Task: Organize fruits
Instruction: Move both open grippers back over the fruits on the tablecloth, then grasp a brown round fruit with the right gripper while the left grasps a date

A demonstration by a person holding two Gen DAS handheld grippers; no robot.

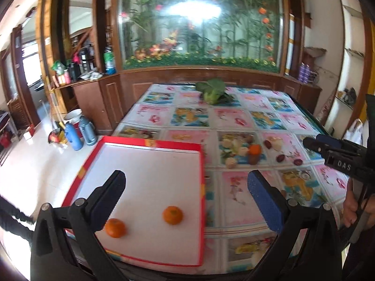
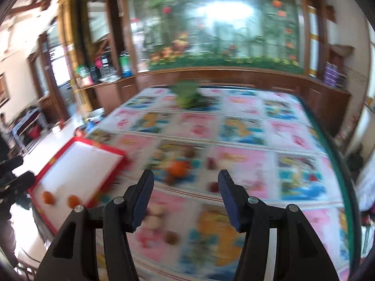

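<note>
Tray [image 1: 150,144] — long axis toward far wall

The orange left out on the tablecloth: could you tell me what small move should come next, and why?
Probably ease the right gripper forward and down around the orange. Its jaws are open and empty, the orange sits just ahead between them, and two oranges already lie in the red tray.

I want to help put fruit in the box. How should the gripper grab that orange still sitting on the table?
Grip the orange around its round middle, one finger on each side, coming down from above. Its sides bulge evenly, so the middle probably holds best. A brown fruit sits right against its near side, so coming in low from the front would likely bump it. The right gripper is open and faces it.
</note>
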